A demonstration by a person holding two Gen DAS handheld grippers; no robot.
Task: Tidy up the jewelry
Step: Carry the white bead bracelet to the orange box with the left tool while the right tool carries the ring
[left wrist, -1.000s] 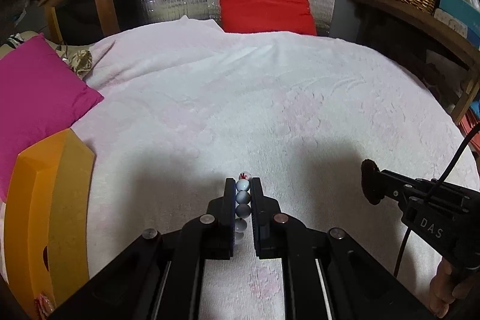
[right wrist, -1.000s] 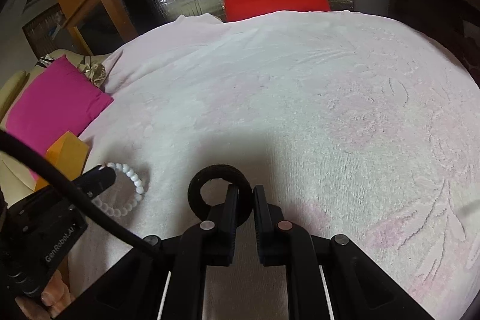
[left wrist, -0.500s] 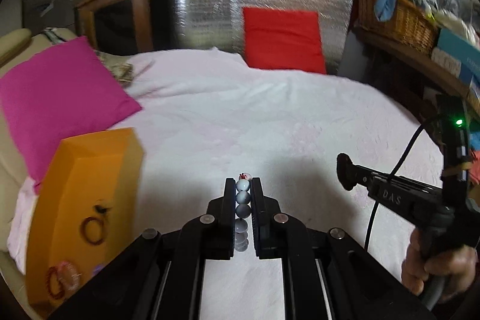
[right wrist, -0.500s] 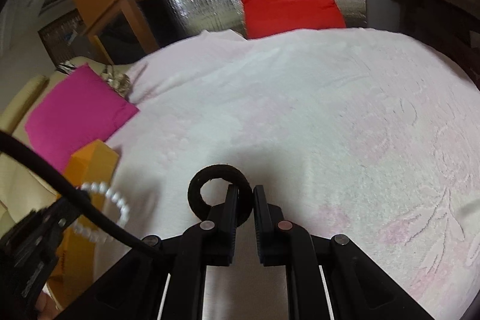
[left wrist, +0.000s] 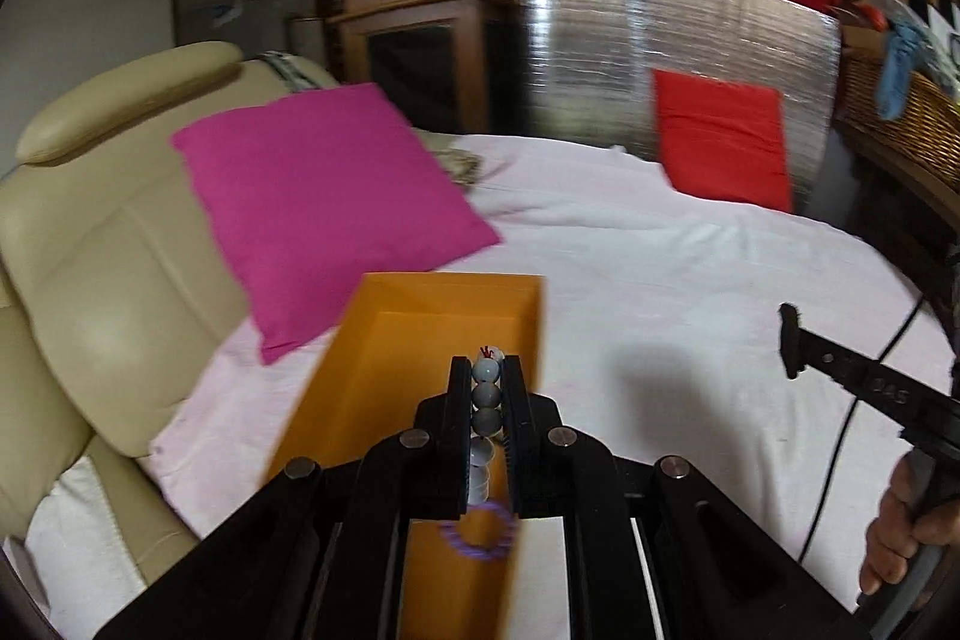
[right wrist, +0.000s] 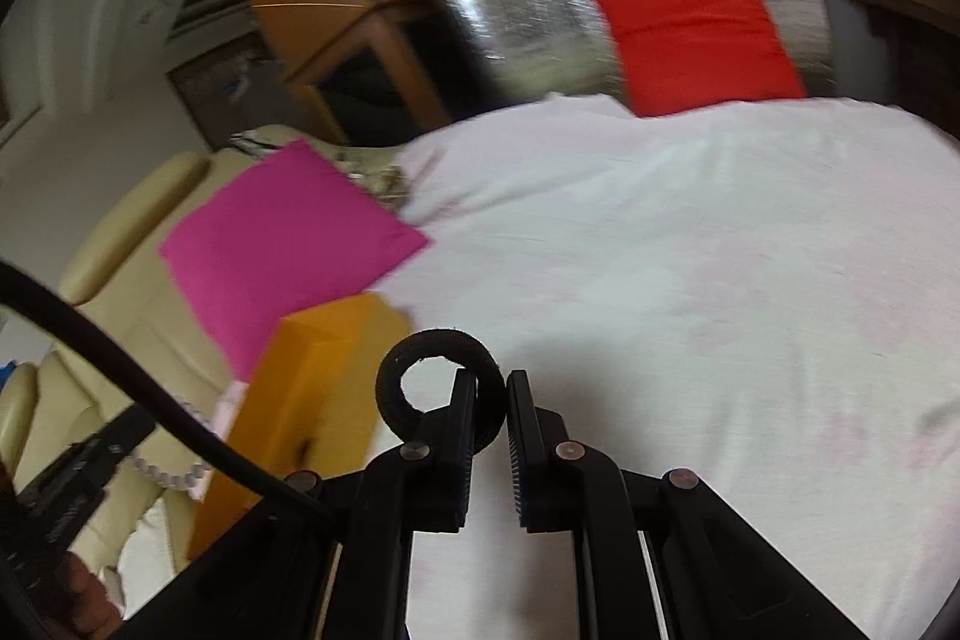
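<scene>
My left gripper (left wrist: 486, 370) is shut on a white bead bracelet (left wrist: 485, 397) and holds it above the open orange box (left wrist: 384, 364), which lies on the pink bedspread. A purple bracelet (left wrist: 478, 530) lies inside the box near its front. My right gripper (right wrist: 486, 388) is shut on a black fabric ring (right wrist: 414, 358) and hovers over the bedspread, right of the orange box (right wrist: 306, 400). The bead bracelet (right wrist: 174, 472) hangs from the left gripper at the lower left of the right wrist view. The right gripper also shows in the left wrist view (left wrist: 792, 340).
A magenta cushion (left wrist: 324, 196) leans on a beige leather seat (left wrist: 90, 244) left of the box. A red cushion (left wrist: 720, 136) stands against a silver foil panel (left wrist: 660, 34) at the back. The pink bedspread (left wrist: 690, 280) spreads to the right. A wicker basket (left wrist: 900, 124) sits far right.
My left gripper swung left with the bead bracelet and now sits over the orange box. My right gripper rose and turned left with the black ring still in it.
</scene>
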